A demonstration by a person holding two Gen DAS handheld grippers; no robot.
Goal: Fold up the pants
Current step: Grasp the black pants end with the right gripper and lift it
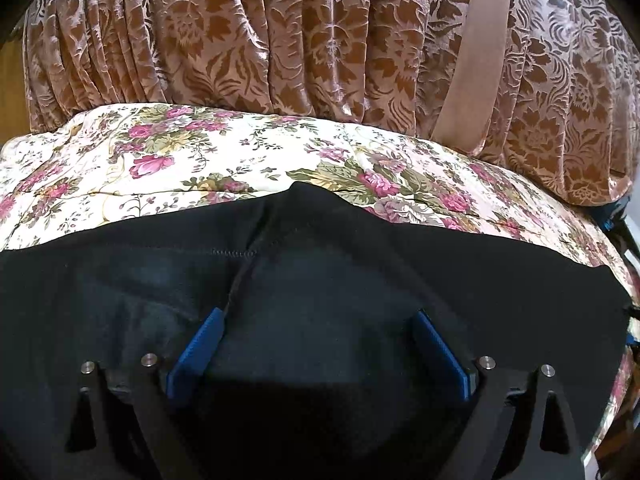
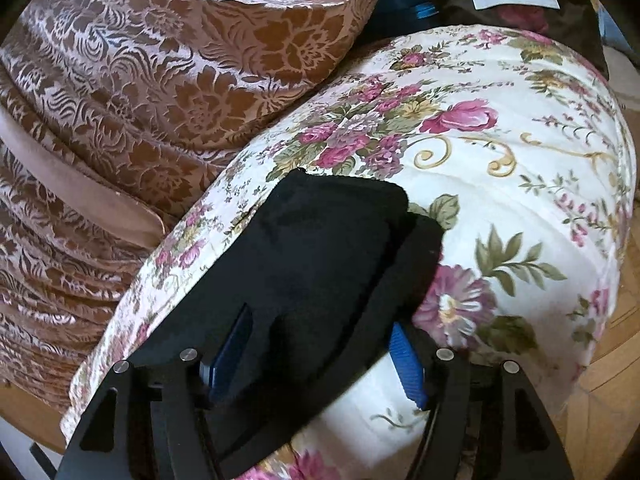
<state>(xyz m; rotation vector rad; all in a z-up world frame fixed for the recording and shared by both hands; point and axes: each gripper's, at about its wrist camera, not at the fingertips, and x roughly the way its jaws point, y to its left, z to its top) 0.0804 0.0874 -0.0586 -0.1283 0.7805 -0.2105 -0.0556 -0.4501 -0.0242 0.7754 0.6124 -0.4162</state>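
Black pants (image 1: 320, 272) are spread on a floral quilt (image 1: 168, 160), with both grippers set wide over the cloth.

In the left view, the pants are seen to cover the lower frame, a stitched seam running across them toward a peaked upper edge. The left gripper (image 1: 318, 344) is held with its blue pads (image 1: 200, 348) far apart, cloth lying between them but not clamped. In the right view, a narrower folded end of the pants (image 2: 320, 264) is laid on the quilt (image 2: 520, 216); the right gripper (image 2: 320, 356) is likewise spread, its left pad partly hidden by cloth. A brown patterned curtain (image 1: 280, 40) is hung just behind the quilt. A dark bag (image 2: 520, 4) is noted beyond the quilt's far edge, and wooden floor (image 2: 612, 380) beside it.
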